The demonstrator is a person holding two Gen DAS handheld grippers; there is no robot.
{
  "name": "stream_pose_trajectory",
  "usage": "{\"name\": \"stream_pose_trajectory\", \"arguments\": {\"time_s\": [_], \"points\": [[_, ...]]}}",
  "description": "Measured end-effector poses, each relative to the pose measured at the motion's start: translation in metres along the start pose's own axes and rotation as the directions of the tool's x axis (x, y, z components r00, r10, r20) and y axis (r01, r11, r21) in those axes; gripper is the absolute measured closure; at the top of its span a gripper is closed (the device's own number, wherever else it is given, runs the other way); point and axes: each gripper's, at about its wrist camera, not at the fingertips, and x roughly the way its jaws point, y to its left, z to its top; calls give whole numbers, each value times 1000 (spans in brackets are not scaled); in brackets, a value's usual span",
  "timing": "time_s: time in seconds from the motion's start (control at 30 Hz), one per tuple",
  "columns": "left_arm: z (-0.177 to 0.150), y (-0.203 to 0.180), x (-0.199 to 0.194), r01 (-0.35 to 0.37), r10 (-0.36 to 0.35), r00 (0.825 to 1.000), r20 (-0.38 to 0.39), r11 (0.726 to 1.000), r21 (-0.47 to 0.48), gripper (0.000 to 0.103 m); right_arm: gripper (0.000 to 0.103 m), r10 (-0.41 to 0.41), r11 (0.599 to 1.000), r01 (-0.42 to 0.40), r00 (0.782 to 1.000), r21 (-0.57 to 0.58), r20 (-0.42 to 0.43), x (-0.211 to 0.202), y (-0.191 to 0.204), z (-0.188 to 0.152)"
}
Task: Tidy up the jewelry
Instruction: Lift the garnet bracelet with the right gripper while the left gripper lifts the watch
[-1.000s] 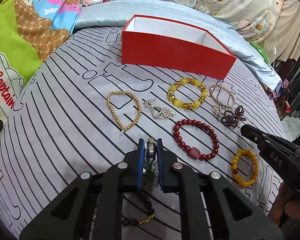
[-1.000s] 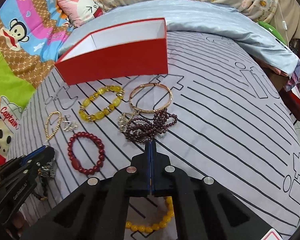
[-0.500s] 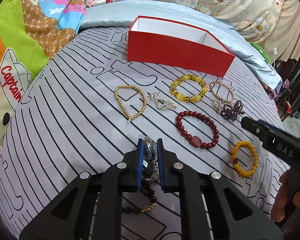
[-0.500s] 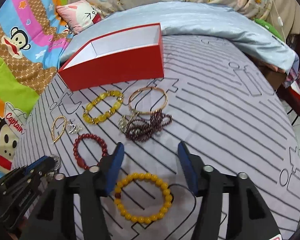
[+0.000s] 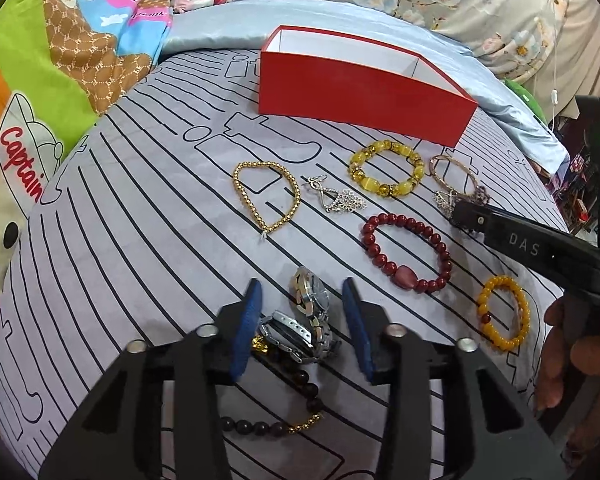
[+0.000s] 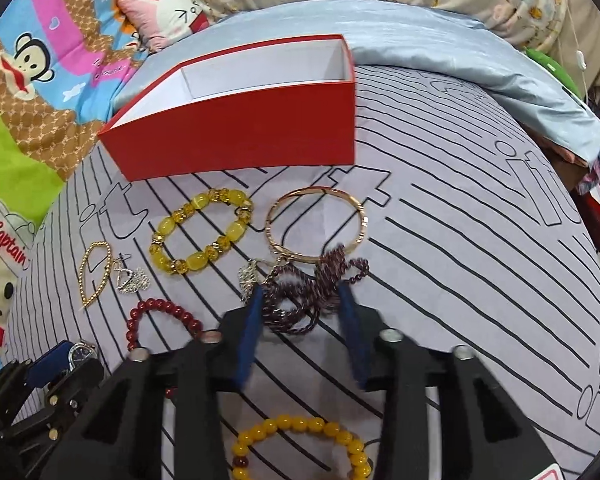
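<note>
**Supervisor:** Report the state of the left gripper (image 5: 304,320).

**Operator:** I see its jaws spread; they have just been opening. A silver wristwatch (image 5: 309,320) lies on the striped bed sheet (image 5: 140,240) between the blue pads, and neither pad presses on it. A dark bead bracelet with a gold section (image 5: 284,420) lies just under the watch, towards the camera.

**Supervisor:** And the right gripper (image 6: 300,320)?

**Operator:** I see its jaws parted and just now closing, set either side of a tangled dark purple bead strand (image 6: 312,292). The picture is blurred there, so I cannot tell whether the pads touch the strand yet.

**Supervisor:** Location of the remaining items?

**Operator:** The red box (image 5: 360,92) stands open at the far side of the sheet, white inside. In front of it, left to right in the left view: a gold bead bracelet (image 5: 266,196), a silver pendant (image 5: 338,200), a yellow stone bracelet (image 5: 386,174) and a gold bangle (image 6: 316,224). A dark red bead bracelet (image 5: 406,252) lies nearer, and an amber bead bracelet (image 5: 502,312) lies beside the person's hand (image 5: 572,356), on the right.
</note>
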Motion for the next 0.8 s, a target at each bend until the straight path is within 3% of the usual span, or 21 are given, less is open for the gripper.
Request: {"name": "stream_pose_trajectory", "arguments": {"time_s": [0.07, 0.23, 0.4, 0.8], "points": [[1, 1, 1, 19, -19, 1000, -5, 1000, -6, 81, 90, 8, 1000, -8, 1000, 3, 0, 0, 0, -1], [1, 0, -1, 40, -40, 999, -8, 999, -5, 83, 95, 22, 1000, -22, 1000, 13, 11, -8, -5, -2], [3, -5, -9, 68, -68, 998, 2, 998, -2, 93, 95, 40, 999, -40, 999, 31, 24, -24, -12, -6], [24, -15, -41, 116, -116, 992, 54, 993, 5, 94, 95, 77, 996, -80, 992, 29, 98, -67, -18, 2]]}}
